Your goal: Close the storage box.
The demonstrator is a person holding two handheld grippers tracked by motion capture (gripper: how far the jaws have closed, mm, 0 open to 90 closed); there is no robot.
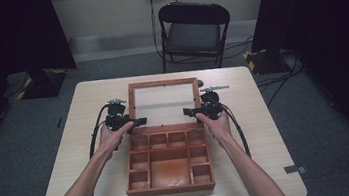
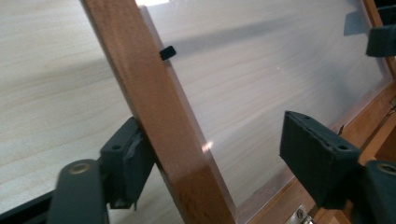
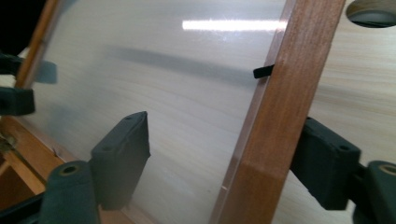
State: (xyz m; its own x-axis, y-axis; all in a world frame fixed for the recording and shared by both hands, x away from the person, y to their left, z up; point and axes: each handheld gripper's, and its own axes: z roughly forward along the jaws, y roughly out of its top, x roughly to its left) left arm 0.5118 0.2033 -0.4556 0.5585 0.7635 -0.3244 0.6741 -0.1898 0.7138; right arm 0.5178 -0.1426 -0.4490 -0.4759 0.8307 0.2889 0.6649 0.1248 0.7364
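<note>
A wooden box (image 1: 171, 189) with several compartments lies open on the table. Its lid (image 1: 162, 83) stands tilted up behind it, a wooden frame around a clear pane (image 2: 261, 60). My left gripper (image 1: 137, 121) straddles the lid's left rail (image 2: 154, 93): one jaw touches the rail's outer side, the other stands well off over the pane. My right gripper (image 1: 188, 111) straddles the right rail (image 3: 280, 102) the same way, outer jaw against the wood and inner jaw apart. Both are open. A small black clip (image 2: 167, 52) holds the pane on each rail (image 3: 263, 71).
The light wood table (image 1: 267, 132) has bare room on both sides of the box. A black folding chair (image 1: 193, 30) stands beyond the far edge. Cables trail from both grippers toward the person. A small round brown object (image 3: 371, 11) sits by the lid's far right corner.
</note>
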